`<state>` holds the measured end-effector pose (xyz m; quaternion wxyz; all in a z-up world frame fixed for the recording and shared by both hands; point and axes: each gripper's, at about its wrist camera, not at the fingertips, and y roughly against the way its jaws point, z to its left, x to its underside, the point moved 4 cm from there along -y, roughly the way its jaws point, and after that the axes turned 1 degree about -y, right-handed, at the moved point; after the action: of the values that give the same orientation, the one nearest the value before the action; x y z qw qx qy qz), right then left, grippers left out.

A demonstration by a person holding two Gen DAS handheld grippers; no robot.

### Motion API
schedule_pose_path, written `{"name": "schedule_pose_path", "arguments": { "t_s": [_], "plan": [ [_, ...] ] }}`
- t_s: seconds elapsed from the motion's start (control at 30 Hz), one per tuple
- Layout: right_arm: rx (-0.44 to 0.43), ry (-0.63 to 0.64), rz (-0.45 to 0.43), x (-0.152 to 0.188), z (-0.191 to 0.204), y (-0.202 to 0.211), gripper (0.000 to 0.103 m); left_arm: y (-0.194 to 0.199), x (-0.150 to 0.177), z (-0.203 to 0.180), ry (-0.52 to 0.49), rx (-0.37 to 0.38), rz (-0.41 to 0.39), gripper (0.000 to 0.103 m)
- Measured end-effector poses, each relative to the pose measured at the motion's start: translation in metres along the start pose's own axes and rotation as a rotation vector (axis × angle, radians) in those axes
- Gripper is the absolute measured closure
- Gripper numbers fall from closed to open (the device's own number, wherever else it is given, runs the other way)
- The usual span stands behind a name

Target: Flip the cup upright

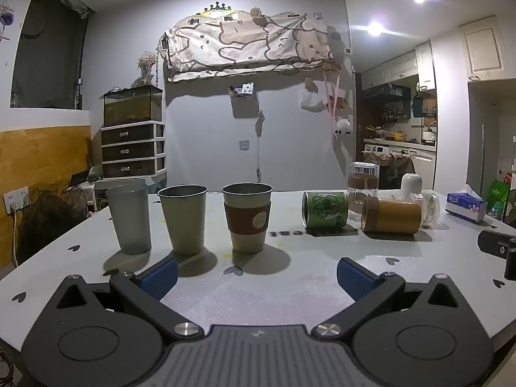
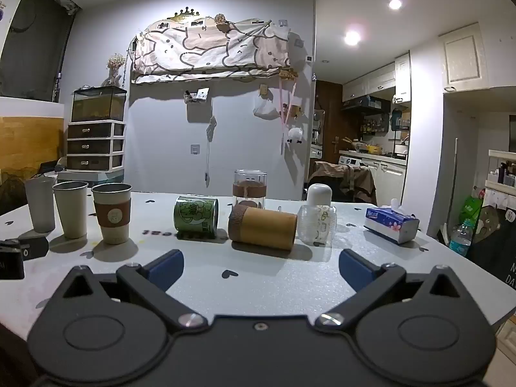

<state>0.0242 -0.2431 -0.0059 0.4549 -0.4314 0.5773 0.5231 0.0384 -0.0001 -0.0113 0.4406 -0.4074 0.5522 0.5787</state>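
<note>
A frosted grey tumbler point(image 1: 129, 219) is standing upright at the far left of the white table point(image 1: 258, 293), with a plain metal cup point(image 1: 183, 219) just beside it and a sleeved cup point(image 1: 247, 217) next, all three mouths up. Right of them a green printed cup point(image 1: 325, 209) is lying on its side, and beside that a bamboo cup point(image 1: 391, 215) is lying on its side too (its ribbed band end pointing left). Behind these two a glass cup with a cork band point(image 2: 249, 189) is standing upright. A clear ribbed cup point(image 2: 317, 225) is sitting just right of the bamboo one, a white rounded object point(image 2: 319, 194) behind it. A tissue box point(image 2: 391, 224) is resting farther right. The left gripper point(image 1: 257, 277) is hovering low over the table with its fingers spread wide, holding nothing; the right gripper point(image 2: 261, 271) is doing likewise, facing the bamboo cup.
</note>
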Motion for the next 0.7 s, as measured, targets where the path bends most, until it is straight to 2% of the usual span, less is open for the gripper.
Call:
{"name": "schedule_pose_path", "arguments": {
  "t_s": [0.7],
  "plan": [
    [-0.007, 0.001, 0.002, 0.0036, 0.0035, -0.0013, 0.0, 0.0, -0.0001, 0.0, 0.005, 0.001, -0.001, 0.0]
  ]
}}
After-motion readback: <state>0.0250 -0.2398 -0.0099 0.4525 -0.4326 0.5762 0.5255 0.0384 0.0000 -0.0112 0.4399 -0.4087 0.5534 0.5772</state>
